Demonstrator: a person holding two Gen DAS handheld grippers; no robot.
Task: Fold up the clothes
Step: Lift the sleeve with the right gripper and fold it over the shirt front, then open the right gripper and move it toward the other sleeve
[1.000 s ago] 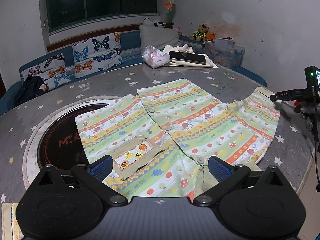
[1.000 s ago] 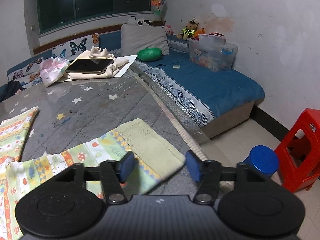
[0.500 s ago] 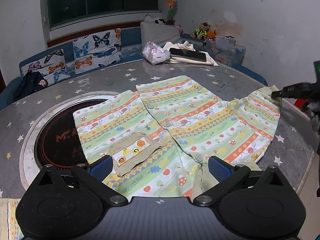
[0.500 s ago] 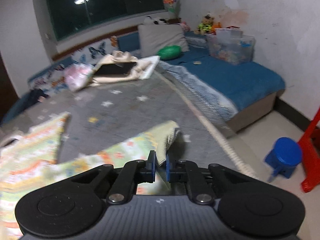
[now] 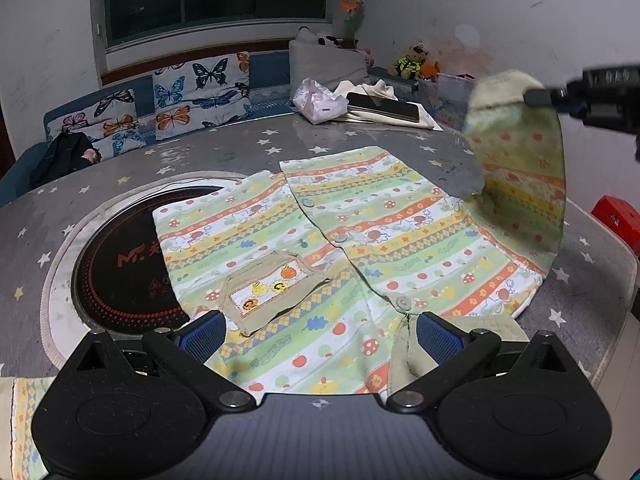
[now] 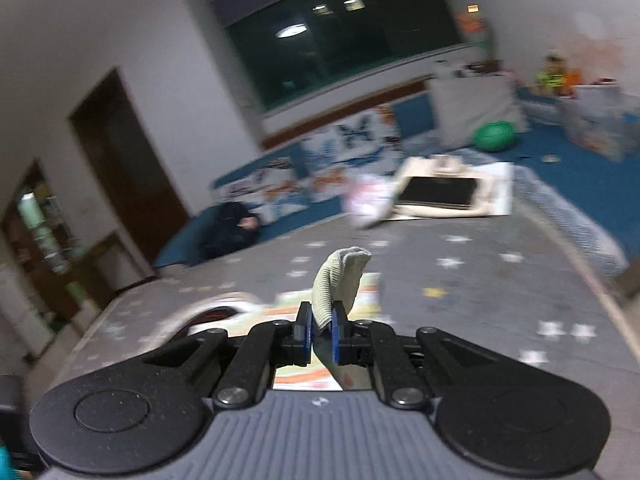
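A striped children's shirt with buttons and a beige chest pocket lies face up on the round grey star-patterned table. My left gripper is open and empty, hovering over the shirt's near hem. My right gripper is shut on the ribbed cuff of the sleeve. In the left wrist view that sleeve is lifted off the table at the right, hanging from the right gripper. The right wrist view is blurred.
A black induction plate is set into the table's left half, partly under the shirt. A pink bag, folded cloth and a dark tablet lie at the far edge. A butterfly-cushioned bench runs behind. A red stool stands at the right.
My right gripper closed on the sleeve cuff, then lifted it up and swung it left over the table. The left gripper stayed open and barely moved.
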